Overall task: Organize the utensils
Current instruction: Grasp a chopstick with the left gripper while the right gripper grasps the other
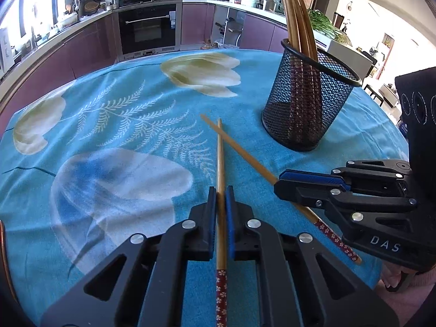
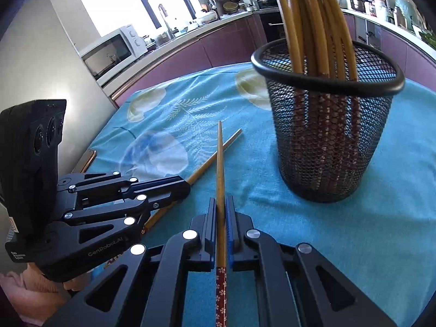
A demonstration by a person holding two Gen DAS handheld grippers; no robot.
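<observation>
Two bamboo chopsticks with red flowered handle ends cross near their thin tips over the blue tablecloth. In the left wrist view my left gripper [image 1: 220,189] is shut on one chopstick [image 1: 219,158], which runs straight between its blue pads. To its right, my right gripper [image 1: 278,182] is shut on the other chopstick [image 1: 239,150]. In the right wrist view the right gripper [image 2: 221,201] clamps its chopstick [image 2: 220,163], and the left gripper [image 2: 187,188] holds the crossing chopstick [image 2: 231,140]. A black mesh holder [image 1: 308,103] [image 2: 327,141] with several chopsticks stands upright beyond, to the right.
The tablecloth [image 1: 122,125] with pale flowers covers a round table. Purple kitchen cabinets and a built-in oven [image 1: 148,30] lie beyond the far edge, and a microwave [image 2: 114,51] sits on the counter. A pink sleeve [image 2: 32,288] shows behind the left gripper.
</observation>
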